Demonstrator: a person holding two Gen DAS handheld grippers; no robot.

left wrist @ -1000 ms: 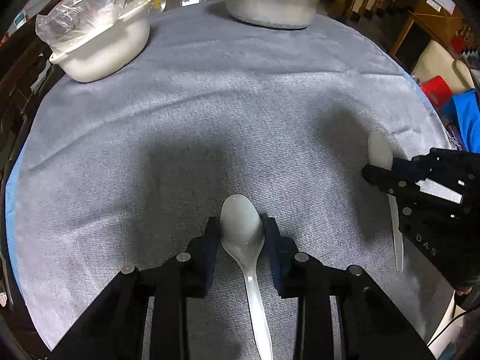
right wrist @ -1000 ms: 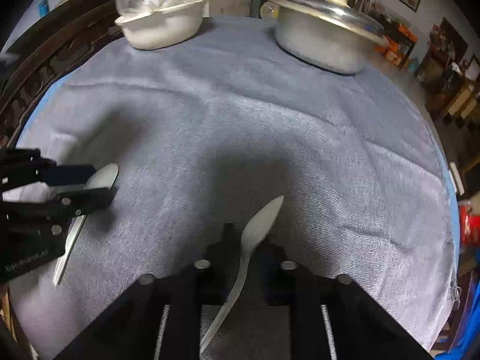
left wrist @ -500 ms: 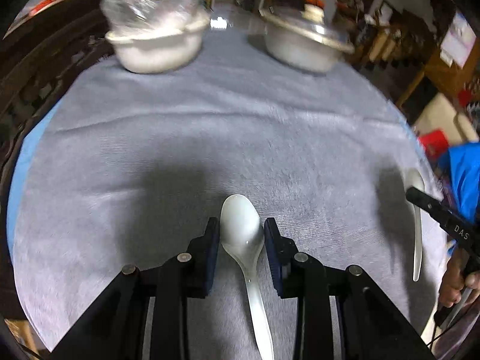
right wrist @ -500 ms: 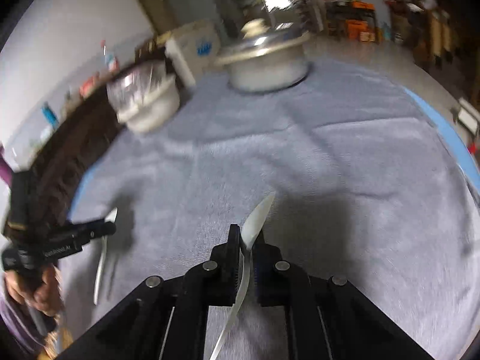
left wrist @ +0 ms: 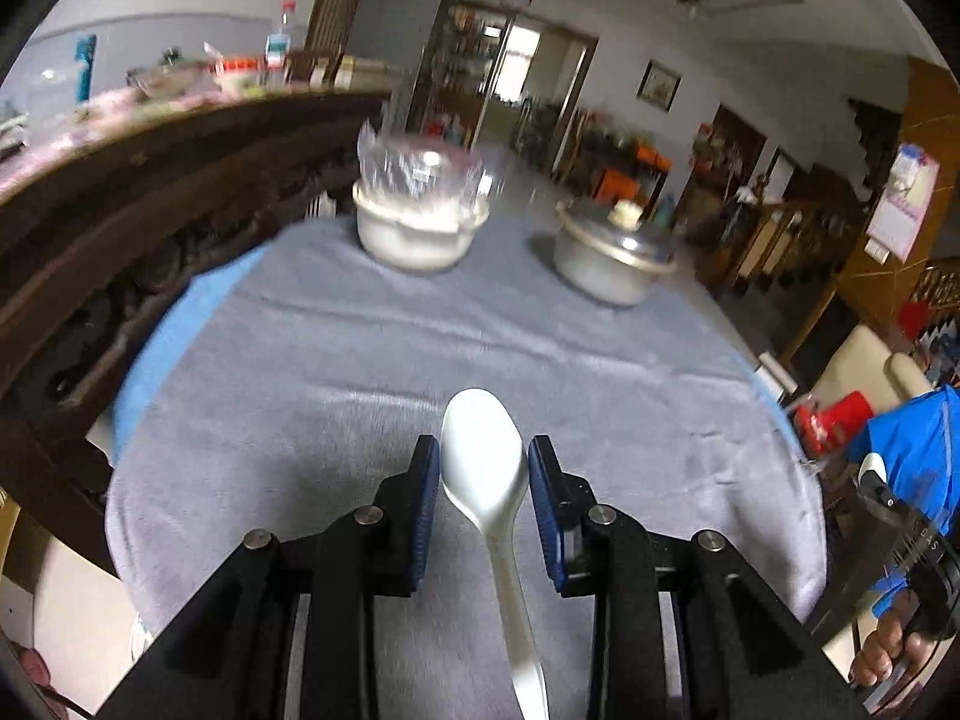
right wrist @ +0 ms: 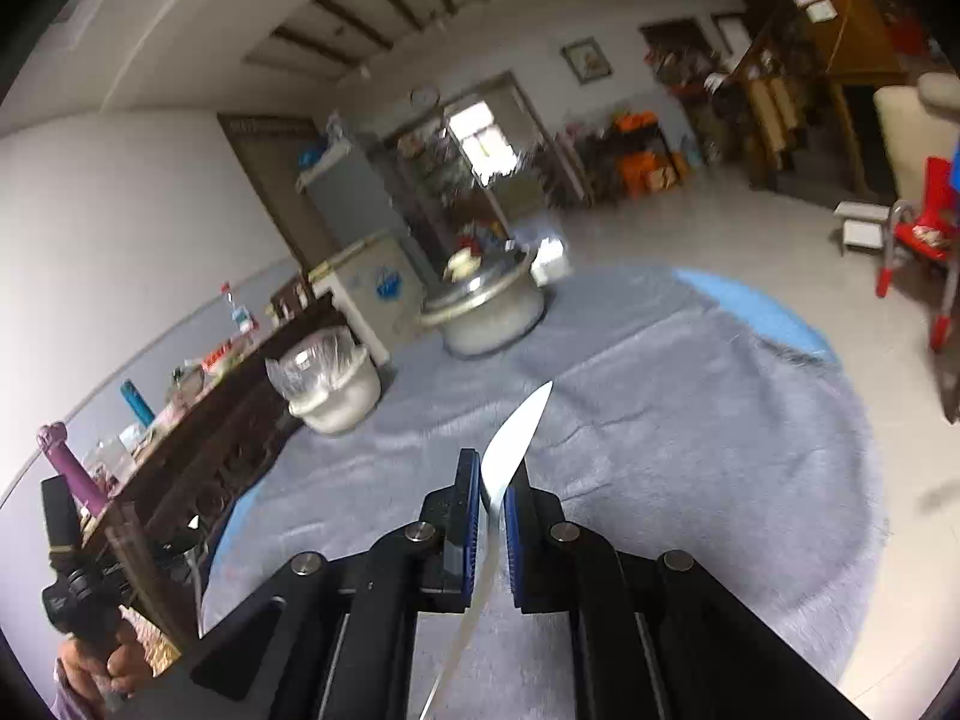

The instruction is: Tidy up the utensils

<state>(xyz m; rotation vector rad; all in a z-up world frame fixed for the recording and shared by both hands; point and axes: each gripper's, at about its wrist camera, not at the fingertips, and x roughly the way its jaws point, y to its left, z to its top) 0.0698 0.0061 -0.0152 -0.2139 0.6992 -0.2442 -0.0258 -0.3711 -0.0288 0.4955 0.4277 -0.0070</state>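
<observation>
Left wrist view: the left gripper [left wrist: 483, 474] pinches a white spoon [left wrist: 485, 462] by its bowl, low centre of frame, above the grey cloth [left wrist: 336, 372]. A bowl [left wrist: 418, 232] and a pot [left wrist: 609, 261] stand at upper centre.

Right wrist view: the right gripper [right wrist: 492, 498] is pressed onto a second spoon [right wrist: 510, 450], edge-on at lower centre, its tip pointing toward the upper right.

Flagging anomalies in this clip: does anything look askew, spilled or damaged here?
Nothing spilled or damaged. Only oddity: the right gripper holds its spoon edge-on, while the left gripper holds its spoon flat, bowl up.
</observation>
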